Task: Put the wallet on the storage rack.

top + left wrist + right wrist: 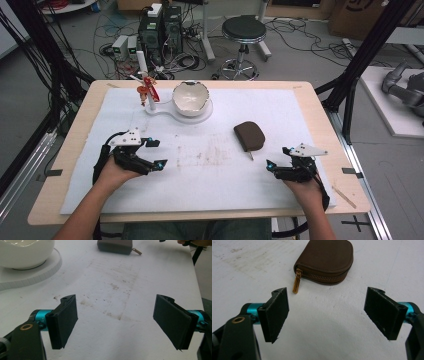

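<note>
The small brown leather pouch with a rounded top and a brass zip point(249, 135) lies flat on the white padded sheet point(210, 175) that covers the wooden counter point(320, 107), right of the middle and zipped up. Its flat gold zip pull point(297, 284) sticks out towards the person; there is some stamped lettering on it, too small to read. No brand shows on the leather.

The right tongs point(276, 162) rest low on the sheet just in front of the pouch, near it but not touching. In the right gripper view the black pads point(277, 312) stand wide apart with nothing between them, the pouch lying just beyond.

The left tongs point(156, 153) sit well apart from the pouch, on the left of the sheet, also spread wide and empty, over a patch of faint brown stains.

At the far edge stands a white cracked-egg-shaped bowl point(190, 97) on a white flat stand point(165, 111), with a little red figure point(147, 88) on a post beside it.
</note>
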{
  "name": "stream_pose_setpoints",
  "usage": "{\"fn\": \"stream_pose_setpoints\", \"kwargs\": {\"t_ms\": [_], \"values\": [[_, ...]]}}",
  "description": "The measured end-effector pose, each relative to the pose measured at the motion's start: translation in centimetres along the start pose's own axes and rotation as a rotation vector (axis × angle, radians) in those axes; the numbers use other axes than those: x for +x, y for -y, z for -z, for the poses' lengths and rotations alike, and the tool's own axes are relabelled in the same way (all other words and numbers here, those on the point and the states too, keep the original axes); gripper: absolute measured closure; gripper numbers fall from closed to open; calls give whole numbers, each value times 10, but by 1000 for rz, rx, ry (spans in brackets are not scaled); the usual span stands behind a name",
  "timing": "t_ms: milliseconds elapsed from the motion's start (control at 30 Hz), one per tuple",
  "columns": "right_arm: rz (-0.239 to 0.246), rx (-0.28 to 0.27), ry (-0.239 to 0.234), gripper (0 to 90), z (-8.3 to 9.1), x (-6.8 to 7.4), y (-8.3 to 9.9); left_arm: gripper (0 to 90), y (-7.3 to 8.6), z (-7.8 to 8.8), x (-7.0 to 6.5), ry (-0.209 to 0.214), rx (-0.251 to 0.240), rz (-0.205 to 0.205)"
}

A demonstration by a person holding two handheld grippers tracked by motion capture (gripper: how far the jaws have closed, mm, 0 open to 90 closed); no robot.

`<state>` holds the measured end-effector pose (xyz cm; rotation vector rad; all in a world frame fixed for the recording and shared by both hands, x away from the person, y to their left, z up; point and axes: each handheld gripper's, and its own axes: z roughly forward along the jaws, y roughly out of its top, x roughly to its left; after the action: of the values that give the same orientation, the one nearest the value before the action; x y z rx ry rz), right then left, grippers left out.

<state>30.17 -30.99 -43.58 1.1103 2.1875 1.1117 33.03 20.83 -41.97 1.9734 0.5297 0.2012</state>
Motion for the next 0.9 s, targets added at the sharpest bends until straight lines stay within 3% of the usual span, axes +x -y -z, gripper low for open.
{"fn": "stream_pose_setpoints", "kwargs": {"t_ms": [467,900], "values": [[22,17,-25,202,-9,9,-3,197,4,13,5,-44,-6,13],[61,68,-56,202,-36,24,-16,197,16,32,6,-81,-2,29]]}}
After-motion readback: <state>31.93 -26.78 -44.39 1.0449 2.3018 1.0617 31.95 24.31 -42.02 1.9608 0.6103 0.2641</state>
